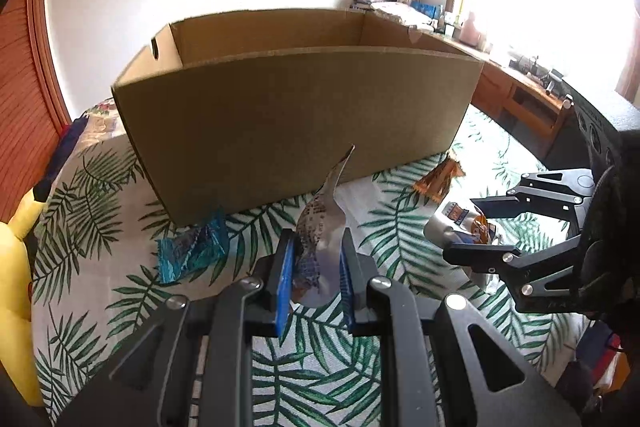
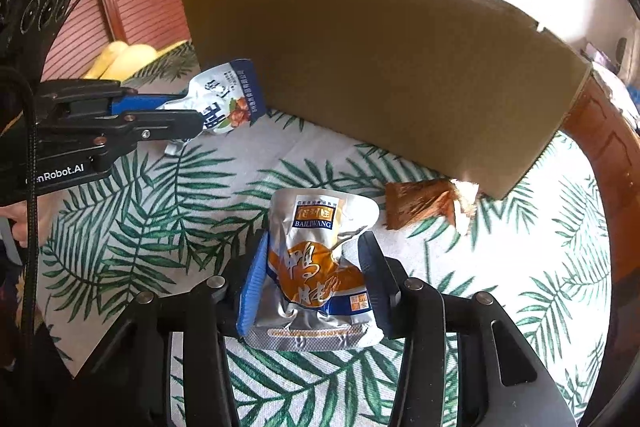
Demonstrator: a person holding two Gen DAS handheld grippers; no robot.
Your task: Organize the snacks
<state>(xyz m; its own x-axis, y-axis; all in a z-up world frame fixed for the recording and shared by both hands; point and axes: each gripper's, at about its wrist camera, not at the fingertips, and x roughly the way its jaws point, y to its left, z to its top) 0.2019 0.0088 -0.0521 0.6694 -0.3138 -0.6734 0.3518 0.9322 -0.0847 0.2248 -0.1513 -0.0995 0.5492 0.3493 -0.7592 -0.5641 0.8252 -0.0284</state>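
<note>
Both grippers tilt downward over the leaf-print cloth (image 2: 168, 211) toward the open cardboard box (image 1: 296, 107) on its far side. The left gripper (image 1: 316, 267) has its fingers clamped on a blue-and-silver snack pouch (image 1: 324, 223), lifted clear of the cloth. To its right, the right gripper (image 2: 316, 279) straddles a silver-and-orange snack pouch (image 2: 316, 267), fingers pressing its sides. An orange packet (image 2: 428, 207) lies by the box's near right corner, and a blue packet (image 1: 192, 251) lies at its near left.

Both wrist views look steeply down, close, sharing the cardboard box (image 1: 296, 107) and leaf-print cloth (image 2: 208, 195).
</note>
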